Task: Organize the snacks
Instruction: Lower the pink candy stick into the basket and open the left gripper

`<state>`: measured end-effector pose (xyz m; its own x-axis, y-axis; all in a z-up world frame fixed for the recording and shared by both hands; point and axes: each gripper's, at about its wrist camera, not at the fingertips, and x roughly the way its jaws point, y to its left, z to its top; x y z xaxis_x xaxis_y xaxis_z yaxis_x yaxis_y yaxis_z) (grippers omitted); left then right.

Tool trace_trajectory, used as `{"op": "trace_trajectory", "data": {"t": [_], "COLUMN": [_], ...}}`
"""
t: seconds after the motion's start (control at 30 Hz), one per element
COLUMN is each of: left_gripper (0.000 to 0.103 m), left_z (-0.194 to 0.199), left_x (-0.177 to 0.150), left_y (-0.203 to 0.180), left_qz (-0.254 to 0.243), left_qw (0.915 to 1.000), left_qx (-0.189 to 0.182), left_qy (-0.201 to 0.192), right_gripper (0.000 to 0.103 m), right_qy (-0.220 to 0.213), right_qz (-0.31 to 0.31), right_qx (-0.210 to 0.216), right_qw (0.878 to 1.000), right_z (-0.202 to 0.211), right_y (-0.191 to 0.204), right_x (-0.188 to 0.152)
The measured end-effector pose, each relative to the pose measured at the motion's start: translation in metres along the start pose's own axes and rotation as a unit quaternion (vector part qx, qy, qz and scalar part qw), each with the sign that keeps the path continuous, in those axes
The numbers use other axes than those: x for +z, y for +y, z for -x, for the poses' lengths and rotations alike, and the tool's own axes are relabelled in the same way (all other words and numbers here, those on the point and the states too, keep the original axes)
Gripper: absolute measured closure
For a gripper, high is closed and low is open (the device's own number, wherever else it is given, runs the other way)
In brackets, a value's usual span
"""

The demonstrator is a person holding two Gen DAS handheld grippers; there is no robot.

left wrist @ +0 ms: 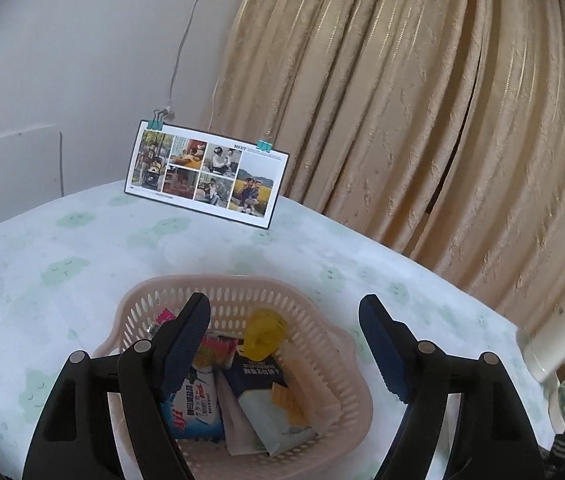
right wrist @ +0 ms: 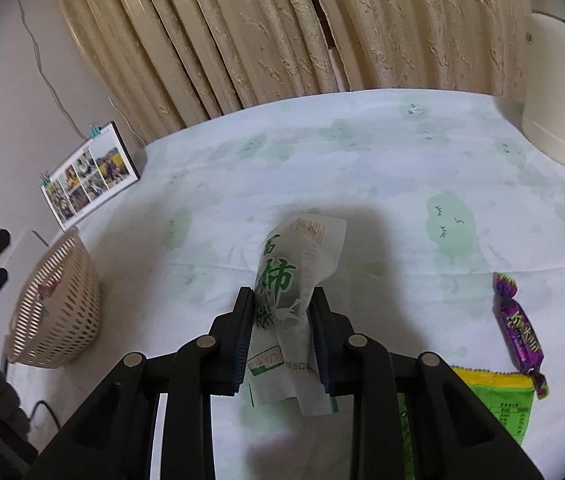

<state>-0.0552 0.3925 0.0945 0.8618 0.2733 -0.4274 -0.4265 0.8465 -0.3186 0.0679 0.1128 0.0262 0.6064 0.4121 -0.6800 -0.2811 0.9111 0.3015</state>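
A pink slotted basket [left wrist: 314, 320] sits on the table just below my left gripper [left wrist: 282, 316], which hangs open above it with nothing between its fingers. Inside lie several snacks: a blue and white cracker pack [left wrist: 196, 404], a dark blue packet [left wrist: 260, 372], a yellow wrapped sweet [left wrist: 264, 334] and a pink packet [left wrist: 218, 348]. In the right wrist view my right gripper [right wrist: 282, 300] is shut on a white packet with green characters [right wrist: 286, 272], held above the tablecloth. The same basket [right wrist: 54, 312] stands at the far left there.
A purple wrapped candy [right wrist: 516, 324] and a green and yellow packet [right wrist: 494, 404] lie at the right. A photo card [left wrist: 206, 172] leans at the table's back. Beige curtains [left wrist: 402, 120] hang behind; a cream appliance [right wrist: 558, 88] stands at the right edge.
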Motion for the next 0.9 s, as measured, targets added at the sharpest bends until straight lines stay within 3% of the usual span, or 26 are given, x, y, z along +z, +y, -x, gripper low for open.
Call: {"op": "trace_trajectory", "data": {"t": [0.3, 0.6, 0.8, 0.87, 0.9], "left_gripper": [0.026, 0.026, 0.026, 0.026, 0.026], "left_z": [0.002, 0.008, 0.010, 0.011, 0.011], "left_x": [0.011, 0.021, 0.023, 0.023, 0.024], "left_y": [0.019, 0.042, 0.046, 0.047, 0.047], "left_qz": [0.021, 0.046, 0.052, 0.052, 0.052], "left_qw": [0.9995, 0.9970, 0.9969, 0.9972, 0.9973], "left_qx": [0.019, 0.048, 0.045, 0.040, 0.038], "left_qy": [-0.016, -0.038, -0.039, -0.037, -0.036], "right_gripper": [0.078, 0.085, 0.083, 0.066, 0.048], "right_qy": [-0.013, -0.026, -0.031, -0.024, -0.020], "right_qz": [-0.015, 0.006, 0.022, 0.002, -0.011], "right_qx": [0.047, 0.120, 0.119, 0.111, 0.106], "right_qw": [0.999, 0.992, 0.992, 0.994, 0.994], "right_z": [0.014, 0.029, 0.028, 0.021, 0.017], "right_y": [0.010, 0.060, 0.082, 0.073, 0.066], "right_x": [0.003, 0.016, 0.019, 0.020, 0.018]}}
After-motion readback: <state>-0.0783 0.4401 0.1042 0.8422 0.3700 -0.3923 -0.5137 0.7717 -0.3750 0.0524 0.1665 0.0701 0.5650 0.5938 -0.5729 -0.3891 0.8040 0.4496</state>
